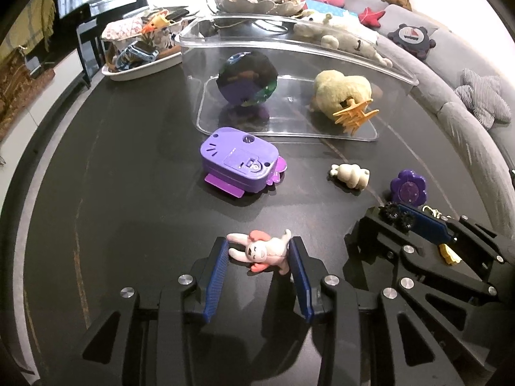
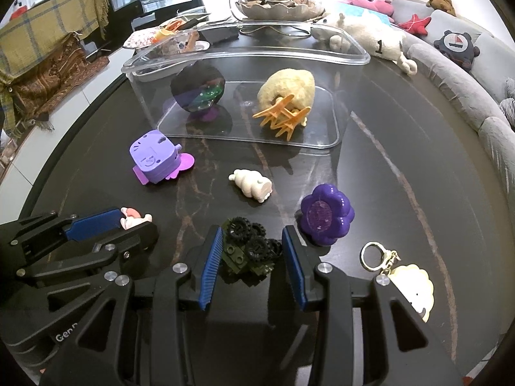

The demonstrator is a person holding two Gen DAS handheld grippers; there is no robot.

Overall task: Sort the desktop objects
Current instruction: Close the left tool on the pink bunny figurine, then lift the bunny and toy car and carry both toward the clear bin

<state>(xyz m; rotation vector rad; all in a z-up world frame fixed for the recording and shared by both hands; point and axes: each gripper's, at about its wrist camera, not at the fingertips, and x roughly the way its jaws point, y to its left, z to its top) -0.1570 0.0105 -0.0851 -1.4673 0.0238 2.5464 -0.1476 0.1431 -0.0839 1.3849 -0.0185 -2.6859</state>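
Left wrist view, sorting count. Clear bin (image 1: 289,37) at table centre, already holding: dark globe (image 1: 247,78), yellow plush (image 1: 341,91), orange clip (image 1: 354,115) leaning against the plush. Three items in, as far as visible.

Left gripper (image 1: 259,254): jaws narrow, blue pads pressed on both sides of pink bunny (image 1: 262,251); bunny apparently resting on the dark table (image 1: 128,193), not yet lifted. Right gripper (image 2: 252,251): jaws narrow, closed on green brick car (image 2: 251,251) with black wheels, car likewise low on the table.

Loose on table, outside bin:
- purple box (image 1: 238,165), just in front of bin's near wall
- white figure (image 1: 349,175), lying on its side, between box and flower
- purple flower (image 2: 326,214), just beside the right gripper's outer finger
- keyring (image 2: 408,281) with cream charm, near table edge, right of the right gripper

Judged progress: roughly a third done. Two pieces gripped and awaiting carry to the bin; four more untouched. Assumed destination for all: the clear bin, no second container being evident among the sorted things.

Background, not counted as task items: white tray (image 1: 141,67) of clutter at far left, shell-shaped bowl (image 1: 257,3) behind bin, soft toys along grey sofa (image 1: 450,74).
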